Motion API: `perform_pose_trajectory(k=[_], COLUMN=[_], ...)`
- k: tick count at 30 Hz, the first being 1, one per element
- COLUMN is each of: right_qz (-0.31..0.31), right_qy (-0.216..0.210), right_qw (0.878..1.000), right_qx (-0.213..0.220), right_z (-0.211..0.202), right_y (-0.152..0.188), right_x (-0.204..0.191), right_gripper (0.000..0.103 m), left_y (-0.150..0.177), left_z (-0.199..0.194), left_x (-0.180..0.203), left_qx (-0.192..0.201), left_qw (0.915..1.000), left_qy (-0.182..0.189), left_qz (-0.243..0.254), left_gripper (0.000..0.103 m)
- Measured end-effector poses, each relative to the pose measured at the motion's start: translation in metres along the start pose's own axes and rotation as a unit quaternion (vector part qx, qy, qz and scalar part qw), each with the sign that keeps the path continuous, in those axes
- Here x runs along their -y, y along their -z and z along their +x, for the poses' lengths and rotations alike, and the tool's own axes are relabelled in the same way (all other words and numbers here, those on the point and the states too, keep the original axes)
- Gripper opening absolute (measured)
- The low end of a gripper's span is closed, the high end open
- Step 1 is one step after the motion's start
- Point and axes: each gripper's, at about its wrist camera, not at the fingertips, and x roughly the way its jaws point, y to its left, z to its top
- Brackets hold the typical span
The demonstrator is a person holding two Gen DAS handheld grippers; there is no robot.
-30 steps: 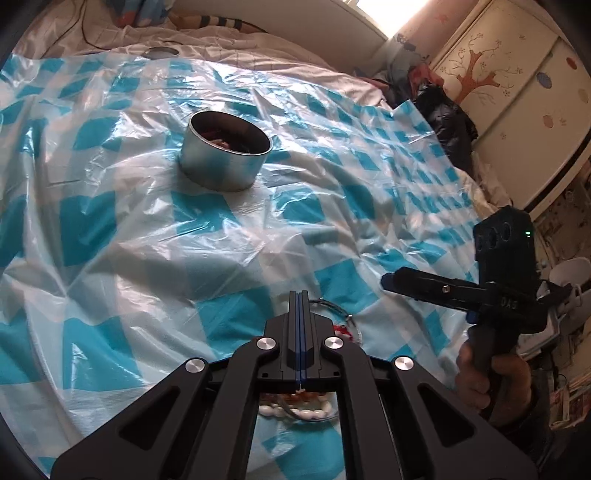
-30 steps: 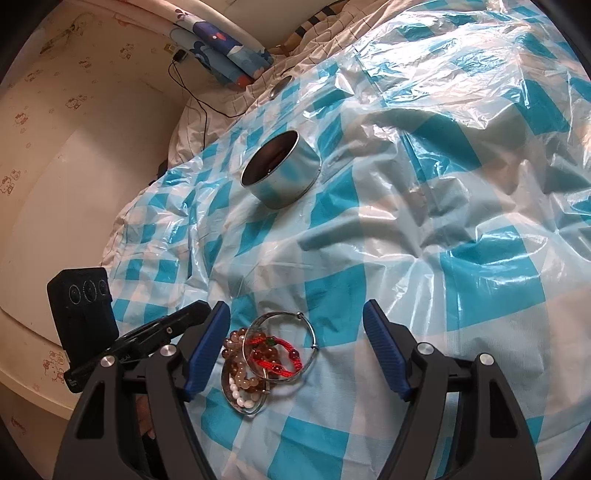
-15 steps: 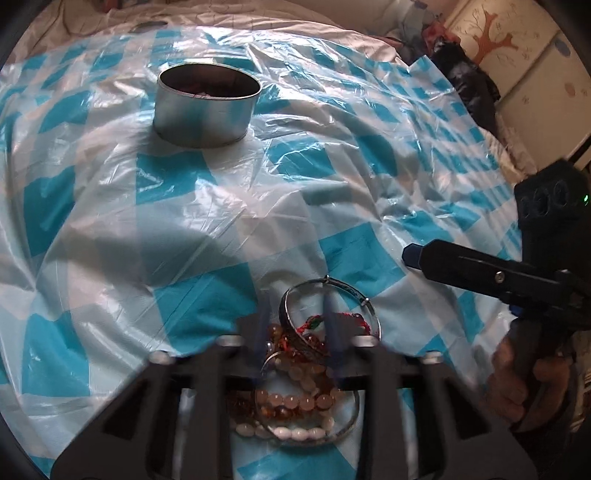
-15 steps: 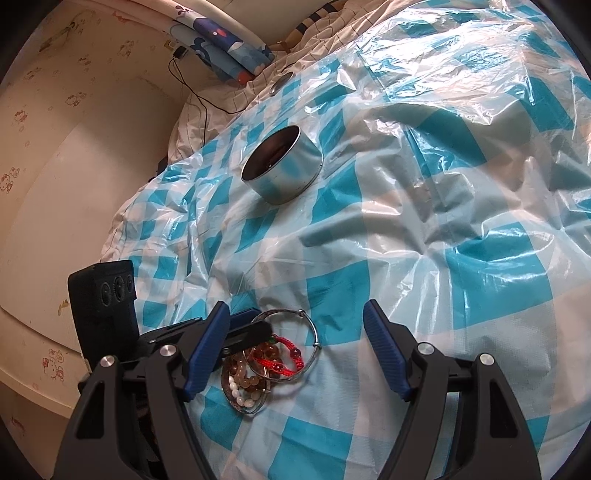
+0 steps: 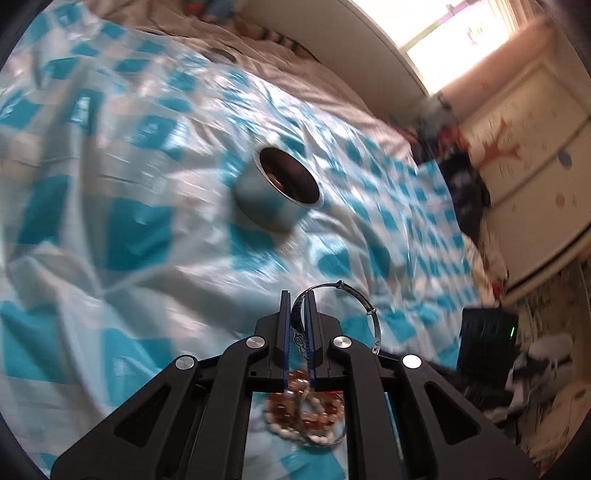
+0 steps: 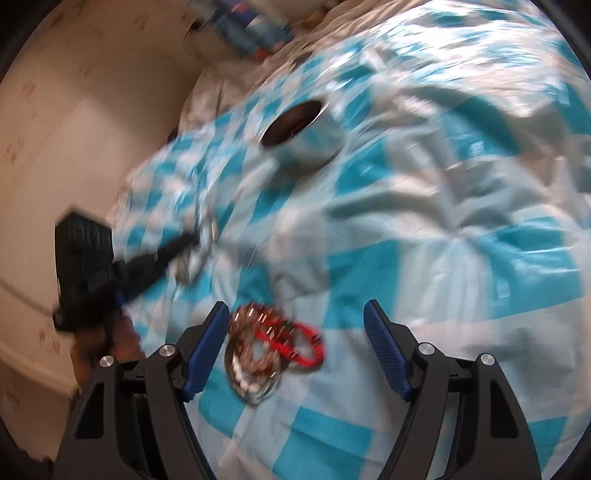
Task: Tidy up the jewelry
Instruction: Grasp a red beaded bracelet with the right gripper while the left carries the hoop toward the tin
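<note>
My left gripper (image 5: pixel 297 301) is shut on a silver bangle (image 5: pixel 364 308) and holds it above the blue checked plastic sheet (image 5: pixel 122 236). Below it lies a pile of beaded bracelets (image 5: pixel 306 411). A round metal tin (image 5: pixel 275 192) stands farther off on the sheet. In the right wrist view my right gripper (image 6: pixel 297 319) is open, its jaws either side of the bracelet pile (image 6: pixel 258 354), which has a red cord bracelet (image 6: pixel 295 341). The left gripper (image 6: pixel 181 245) shows blurred at left with the bangle; the tin (image 6: pixel 306 136) is beyond.
The sheet covers a rumpled bed. A cream cupboard (image 5: pixel 535 155) with a tree print stands at the right, dark clothes (image 5: pixel 465 188) beside it. A cream wall (image 6: pixel 55 147) lies left of the bed. Folded bedding (image 6: pixel 255 26) is at the bed's far end.
My left gripper opened over the pile, shut on the silver bangle and lifted it off. Both views are now blurred by motion. The right gripper stays open.
</note>
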Motion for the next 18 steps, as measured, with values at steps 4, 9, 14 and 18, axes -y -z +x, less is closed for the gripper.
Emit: perform_pose_trajectory(k=[4,9,14,18], right_qz=[-0.047,-0.069,-0.016,0.016], right_qy=[0.039,0.056,-0.024,-0.088], right_qw=[0.998,0.995,1.0,0.996], right_qx=[-0.027,-0.035,-0.012,0.027], right_z=[0.016,0.021,0.007,-0.012], right_y=[0.008,0.015,0.01,0.003], right_x=[-0.016,-0.019,-0.006,0.002], right_gripper=[0.078,0.027,0.008,0.008], left_y=[-0.002,0.0,0.0,0.0], left_z=[-0.004,-0.001,-0.003,-0.004], left_x=[-0.003,0.001,0.002,-0.001], left_qx=[0.006,0.001,0.005,0.008], left_qw=[1.0,1.0,1.0,1.0], left_qy=[0.001,0.005,0.004,0.003], left_qz=[-0.005,0.003,0.001,-0.001], left_gripper=[0.006,0.006,0.007,0.007])
